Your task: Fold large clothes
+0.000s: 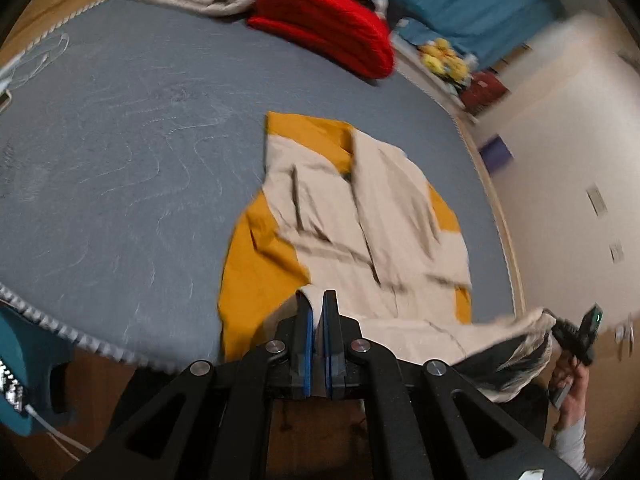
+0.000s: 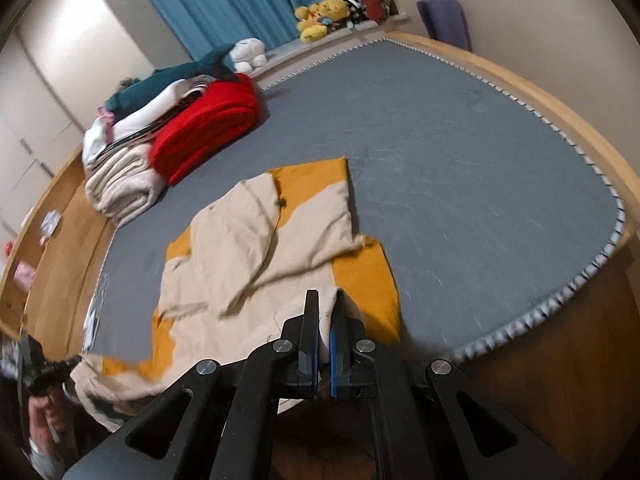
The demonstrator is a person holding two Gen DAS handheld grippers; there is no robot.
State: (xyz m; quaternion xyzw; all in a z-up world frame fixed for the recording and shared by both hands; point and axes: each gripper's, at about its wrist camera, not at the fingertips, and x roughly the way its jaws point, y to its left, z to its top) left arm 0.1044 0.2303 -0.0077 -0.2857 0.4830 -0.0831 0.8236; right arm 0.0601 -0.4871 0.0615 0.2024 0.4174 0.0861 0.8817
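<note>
left wrist view: left tongs (image 1: 318,308) are clamping the near hem of the beige-and-mustard garment (image 1: 360,220) lying on the grey bed (image 1: 120,140). right wrist view: right tongs (image 2: 326,312) are pinching the same hem, likely readying a fold forward.

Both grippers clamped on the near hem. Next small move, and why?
Probably lift both together and carry the hem toward the far edge for a crosswise fold. The left gripper and right gripper are each shut on the near hem of the garment, whose sides already lie folded inward on the mattress, with the near end hanging off the edge.
</note>
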